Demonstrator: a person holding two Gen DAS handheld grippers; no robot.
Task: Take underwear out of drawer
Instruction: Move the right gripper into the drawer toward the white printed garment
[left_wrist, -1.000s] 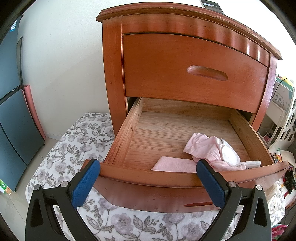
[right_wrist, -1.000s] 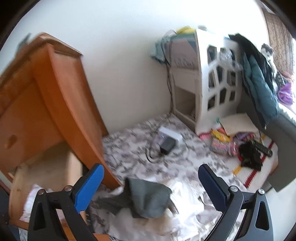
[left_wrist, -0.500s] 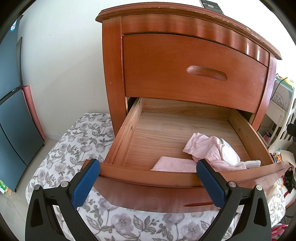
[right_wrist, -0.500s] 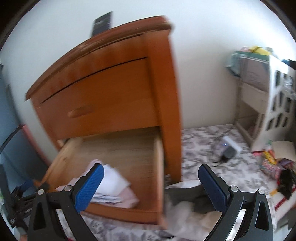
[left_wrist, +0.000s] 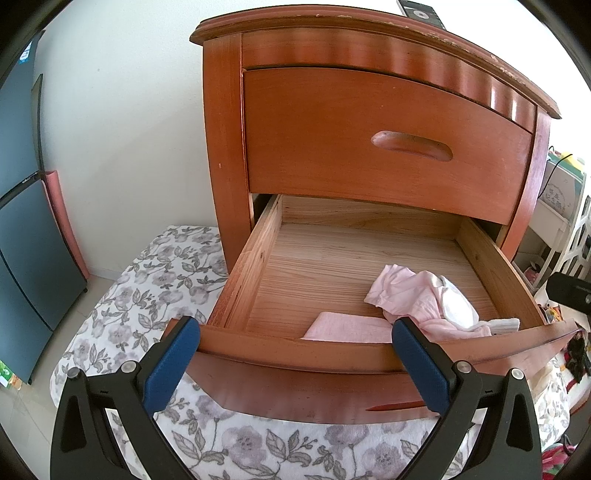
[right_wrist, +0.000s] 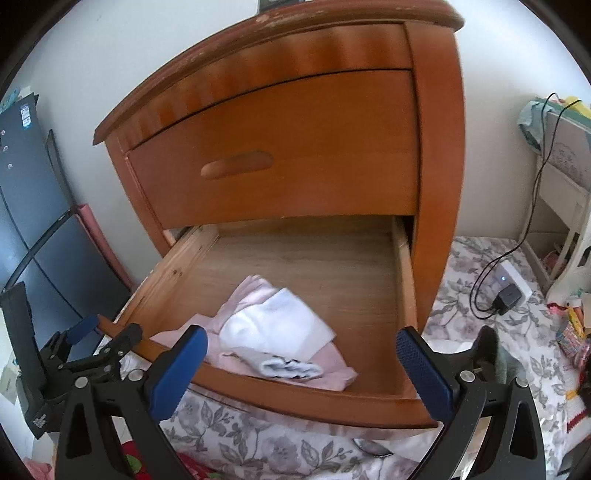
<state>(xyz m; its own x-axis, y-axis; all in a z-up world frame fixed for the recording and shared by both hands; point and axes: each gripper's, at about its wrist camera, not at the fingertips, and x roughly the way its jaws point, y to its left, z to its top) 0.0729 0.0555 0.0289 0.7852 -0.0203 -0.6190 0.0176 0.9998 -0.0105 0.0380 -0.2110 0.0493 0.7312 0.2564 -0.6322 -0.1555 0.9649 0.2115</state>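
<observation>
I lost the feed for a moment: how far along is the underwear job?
Done: the lower drawer is pulled open. In hand: nothing; the left gripper and right gripper are both open and empty, short of the drawer front. Left: the pink and white underwear lies inside near the front, ungrasped.

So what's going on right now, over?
Left gripper open, right gripper open, both empty. Pink and white underwear lying in open lower drawer. Nothing blocking.

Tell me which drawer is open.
The lower drawer, pulled out with pink and white clothes inside; the upper drawer sits shut.
</observation>
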